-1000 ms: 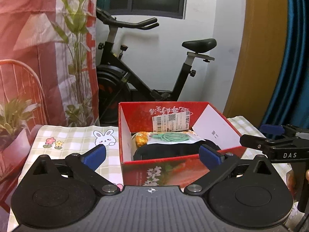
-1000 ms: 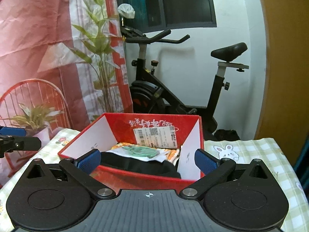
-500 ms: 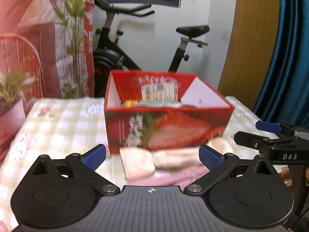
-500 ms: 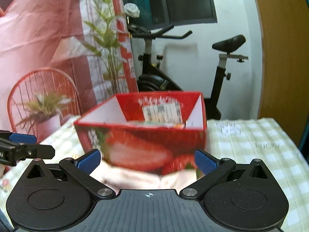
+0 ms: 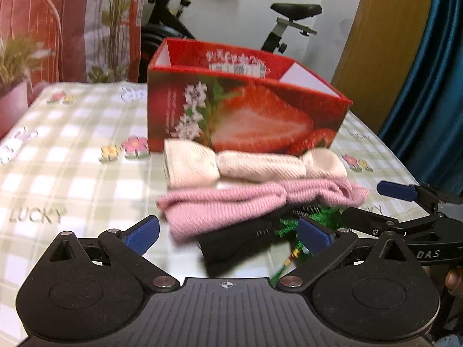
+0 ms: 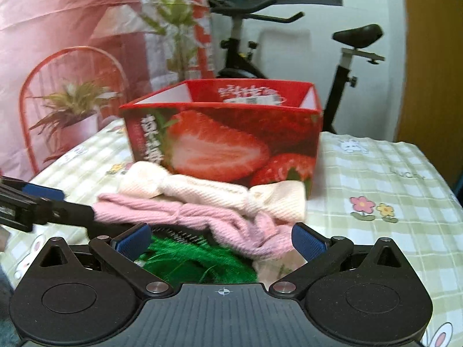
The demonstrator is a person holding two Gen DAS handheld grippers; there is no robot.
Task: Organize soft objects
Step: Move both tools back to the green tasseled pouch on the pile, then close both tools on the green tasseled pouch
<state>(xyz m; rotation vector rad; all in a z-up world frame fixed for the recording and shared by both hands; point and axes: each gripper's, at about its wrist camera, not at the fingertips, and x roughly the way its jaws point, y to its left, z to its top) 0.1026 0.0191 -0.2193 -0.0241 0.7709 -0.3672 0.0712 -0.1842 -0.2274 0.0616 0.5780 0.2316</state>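
A red strawberry-print box [image 5: 246,110] [image 6: 225,141] stands open-topped on the checked tablecloth. In front of it lies a cream knitted headband [image 5: 251,164] [image 6: 214,190], and a pink knitted one [image 5: 231,205] [image 6: 202,217] lies just nearer. Closer still are a black item [image 5: 237,240] and a green fuzzy item [image 5: 318,217] [image 6: 196,257], partly under the pink one. My left gripper [image 5: 228,232] [image 6: 58,202] is open, low over the pile's left part. My right gripper [image 6: 221,240] [image 5: 376,205] is open over the green item. Neither holds anything.
An exercise bike [image 6: 347,57] stands behind the table. A potted plant [image 6: 72,110] and a red wire chair [image 5: 34,29] are at the back left. A blue curtain [image 5: 434,72] hangs on the right. The tablecloth [image 6: 376,173] runs to the table's right edge.
Both grippers have dropped from looking down into the box to low over the table in front of it. The headbands and the black and green items have come into view.
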